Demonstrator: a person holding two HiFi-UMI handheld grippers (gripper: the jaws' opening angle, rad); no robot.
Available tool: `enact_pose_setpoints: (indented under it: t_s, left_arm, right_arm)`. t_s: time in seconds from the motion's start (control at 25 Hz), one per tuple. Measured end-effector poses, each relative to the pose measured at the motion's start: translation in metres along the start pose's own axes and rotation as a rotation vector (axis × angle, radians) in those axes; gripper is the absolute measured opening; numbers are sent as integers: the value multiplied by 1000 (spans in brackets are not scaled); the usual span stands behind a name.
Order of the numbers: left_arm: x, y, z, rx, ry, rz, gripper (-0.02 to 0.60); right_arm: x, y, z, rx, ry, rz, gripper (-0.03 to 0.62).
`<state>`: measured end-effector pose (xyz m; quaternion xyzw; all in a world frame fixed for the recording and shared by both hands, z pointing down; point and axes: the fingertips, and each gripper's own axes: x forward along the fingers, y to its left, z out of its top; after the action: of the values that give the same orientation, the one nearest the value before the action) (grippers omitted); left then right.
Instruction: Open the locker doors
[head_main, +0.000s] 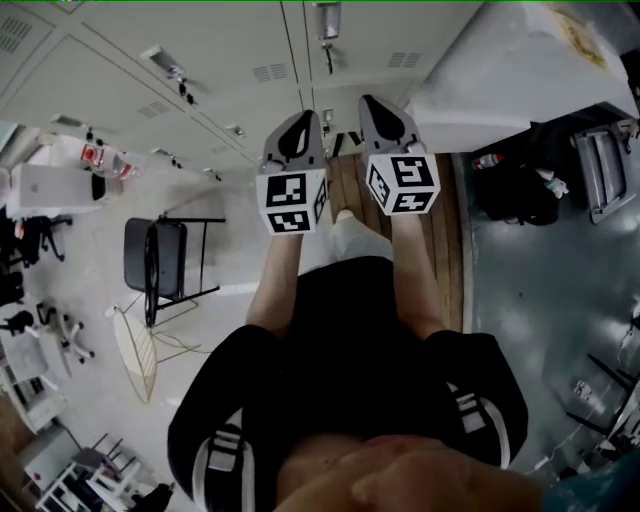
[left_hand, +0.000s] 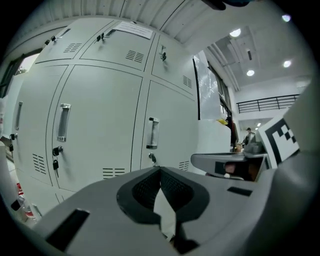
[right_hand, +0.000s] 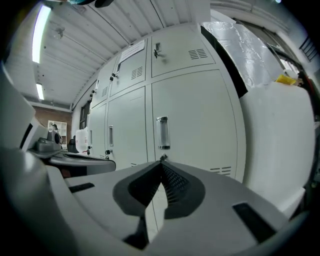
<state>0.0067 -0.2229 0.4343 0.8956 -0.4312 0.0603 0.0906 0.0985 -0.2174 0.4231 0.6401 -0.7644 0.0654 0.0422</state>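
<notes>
Left gripper (head_main: 303, 122) and right gripper (head_main: 374, 108) side by side, both aimed at locker doors (head_main: 140, 70). Both jaw pairs pressed together, nothing pinched. Doors all closed, ahead of jaw tips, well apart, untouched. In left gripper view, left handle (left_hand: 152, 133) just above tips. In right gripper view, right handle (right_hand: 162, 132) straight above tips, on door at locker bank's right edge.

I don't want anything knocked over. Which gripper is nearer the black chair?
Left. In the head view the left gripper is up and to the right of the chair, well apart from it. The right gripper is even further right, beyond the left one.
</notes>
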Motion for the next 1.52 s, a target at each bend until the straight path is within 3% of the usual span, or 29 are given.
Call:
enact_pose_setpoints:
  t_s: [0.2, 0.48, 0.8, 0.96, 1.52]
  left_arm:
    - [44, 0, 29, 9, 4, 56, 9]
    - [73, 10, 51, 12, 21, 116, 9]
    - [82, 20, 61, -3, -6, 145, 9]
    - [84, 20, 55, -12, -6, 164, 9]
    - [82, 26, 42, -7, 39, 196, 9]
  right_arm:
    - [35, -19, 33, -35, -1, 85, 17]
    - [71, -7, 60, -109, -6, 242, 18]
    - [87, 0, 61, -172, -9, 279, 20]
    - [89, 1, 40, -177, 64, 308, 91]
    - [111, 3, 1, -177, 146, 270, 90]
